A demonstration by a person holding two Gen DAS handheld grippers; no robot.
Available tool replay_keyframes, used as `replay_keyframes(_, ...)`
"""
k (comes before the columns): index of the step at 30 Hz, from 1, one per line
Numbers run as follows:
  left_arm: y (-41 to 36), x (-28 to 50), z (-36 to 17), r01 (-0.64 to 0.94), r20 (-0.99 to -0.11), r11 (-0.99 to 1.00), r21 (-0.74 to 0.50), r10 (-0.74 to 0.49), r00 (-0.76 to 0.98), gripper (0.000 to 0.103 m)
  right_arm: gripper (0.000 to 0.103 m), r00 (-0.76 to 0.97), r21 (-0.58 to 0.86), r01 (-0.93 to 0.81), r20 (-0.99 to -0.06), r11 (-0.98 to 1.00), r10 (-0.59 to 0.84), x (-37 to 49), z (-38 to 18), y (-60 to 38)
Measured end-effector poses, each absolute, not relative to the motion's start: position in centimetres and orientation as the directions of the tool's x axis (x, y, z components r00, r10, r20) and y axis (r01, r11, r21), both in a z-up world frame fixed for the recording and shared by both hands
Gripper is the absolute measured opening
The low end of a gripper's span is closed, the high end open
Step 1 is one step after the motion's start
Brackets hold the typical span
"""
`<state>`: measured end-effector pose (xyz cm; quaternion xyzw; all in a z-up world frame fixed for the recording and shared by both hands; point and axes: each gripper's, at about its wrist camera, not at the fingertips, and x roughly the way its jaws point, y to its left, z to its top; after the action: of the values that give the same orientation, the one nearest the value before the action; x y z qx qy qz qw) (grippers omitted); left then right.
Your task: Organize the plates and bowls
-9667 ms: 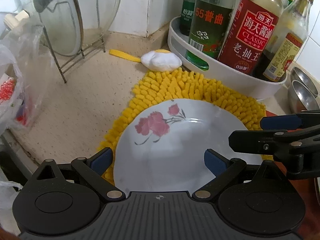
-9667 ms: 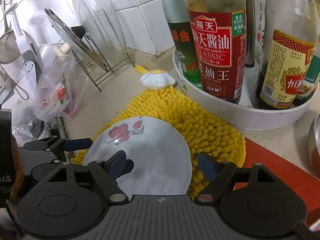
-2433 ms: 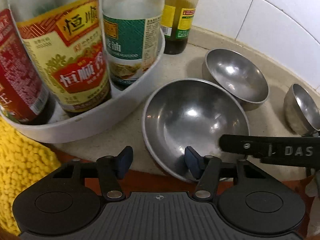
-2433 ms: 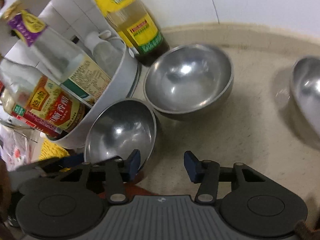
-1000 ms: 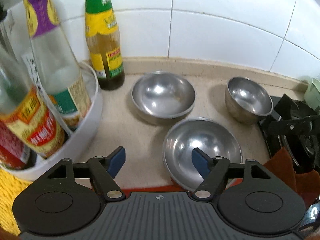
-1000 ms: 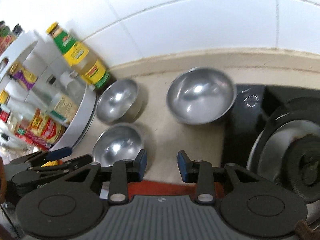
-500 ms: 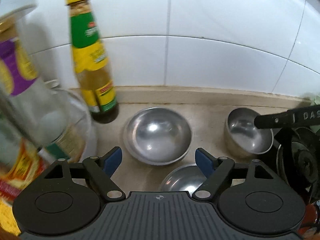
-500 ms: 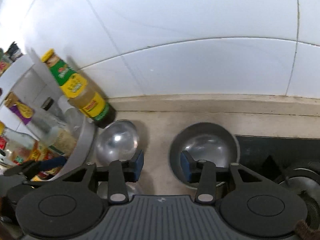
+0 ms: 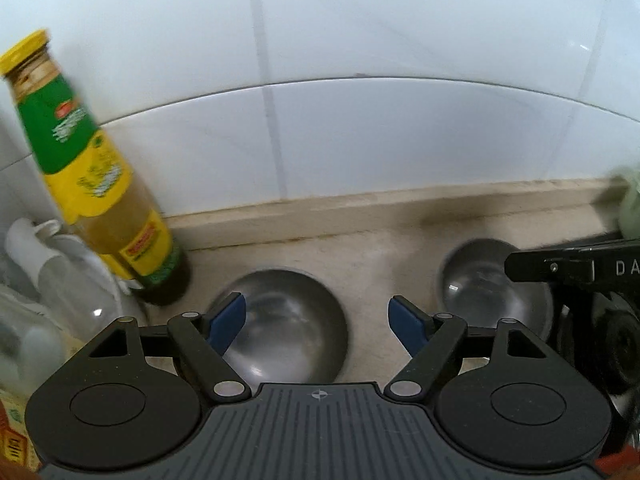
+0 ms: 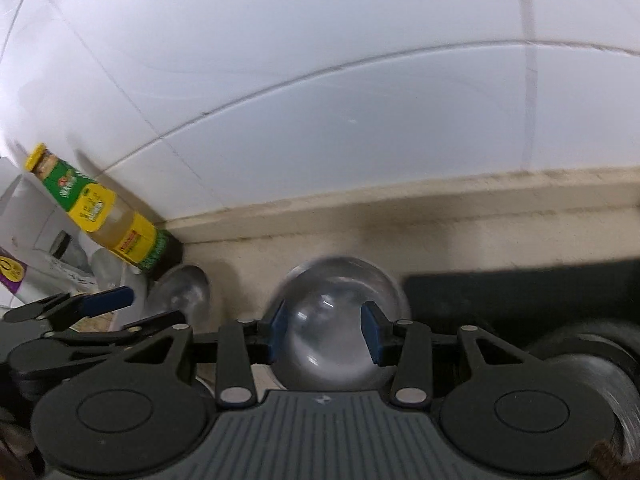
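Note:
A medium steel bowl [image 9: 288, 324] sits on the beige counter, showing between the blue pads of my left gripper [image 9: 316, 318]. That gripper's jaws are closing a little, and its pads touch nothing. To the right stands a small steel bowl [image 9: 472, 292], with a black finger of my right gripper across its right side. In the right wrist view this small bowl [image 10: 332, 320] fills the narrow gap of my right gripper [image 10: 324, 330], which is open; no pad presses on it. Further left in that view are the medium bowl [image 10: 180, 288] and my left gripper.
A bottle with a green and yellow label [image 9: 100, 200] stands by the white tiled wall, beside a white tray of bottles [image 9: 48, 280]. A black stove [image 10: 520, 292] with a burner [image 10: 584, 352] borders the small bowl on the right.
Both grippers have moved toward the back wall. The large bowl has slipped out of view under my left gripper. My right jaws stand wider, with the small bowl between their tips.

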<state>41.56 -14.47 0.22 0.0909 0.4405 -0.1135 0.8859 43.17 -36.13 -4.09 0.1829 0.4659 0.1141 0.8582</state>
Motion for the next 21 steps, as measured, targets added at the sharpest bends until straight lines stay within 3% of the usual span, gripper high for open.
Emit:
replay_keyframes(11, -8.4, 42.0, -2.6, 0.098, -0.857, 0.995, 0.017, -0.037, 0.514, 0.078, 0.037, 0.402, 0.442, -0.199, -0.777, 0.875, 0.484, 48.6, -7.2, -26.3)
replay_keyframes(21, -7.8, 42.6, -3.4, 0.054, -0.871, 0.998, 0.026, -0.004, 0.491, 0.076, 0.037, 0.357, 0.407, -0.243, -0.807, 0.881, 0.471, 49.8, -8.7, -23.8)
